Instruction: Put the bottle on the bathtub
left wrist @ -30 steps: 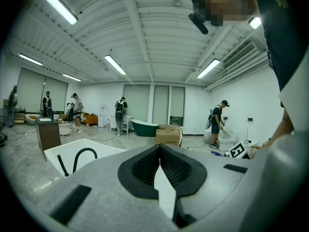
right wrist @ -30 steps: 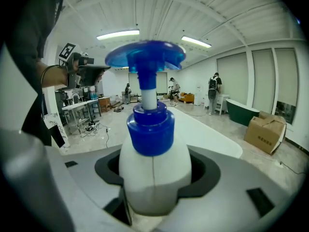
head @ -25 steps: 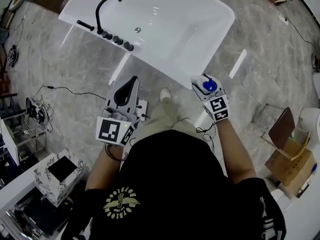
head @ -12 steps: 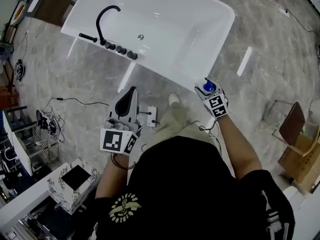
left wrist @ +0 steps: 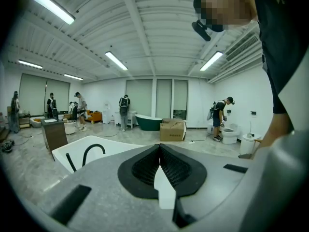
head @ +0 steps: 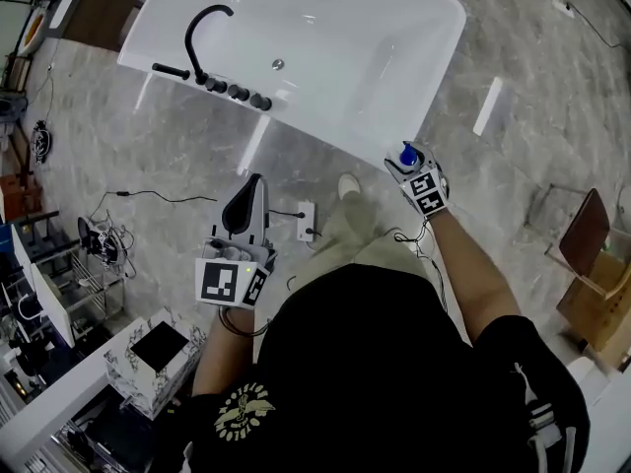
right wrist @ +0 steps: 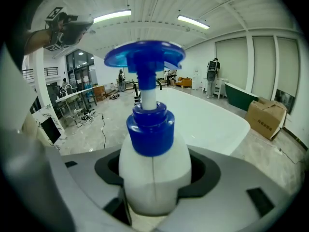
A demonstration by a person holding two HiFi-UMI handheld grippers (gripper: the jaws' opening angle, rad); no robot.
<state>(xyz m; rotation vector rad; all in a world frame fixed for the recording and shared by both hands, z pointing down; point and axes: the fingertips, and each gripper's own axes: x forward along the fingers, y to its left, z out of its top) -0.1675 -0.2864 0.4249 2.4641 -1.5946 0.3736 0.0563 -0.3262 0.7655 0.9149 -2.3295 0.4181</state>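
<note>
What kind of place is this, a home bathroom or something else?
Probably a large showroom or workshop hall, not a home bathroom: a white freestanding bathtub stands on open grey marbled floor, a dark green bathtub and brown cardboard box sit farther off, and long strip lights run overhead.

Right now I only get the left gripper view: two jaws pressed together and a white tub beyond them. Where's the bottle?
Observer: The right gripper has it. A white pump bottle with a blue cap is clamped upright between its jaws.
Operator: Is it near the tub?
Observer: Yes. In the head view the bottle sits right at the near right corner of the bathtub. I cannot tell whether it touches the rim.
Operator: And the gripper I'm looking through?
Observer: The left gripper is short of the tub, over the grey floor, pointing toward the tub's long side.
</note>
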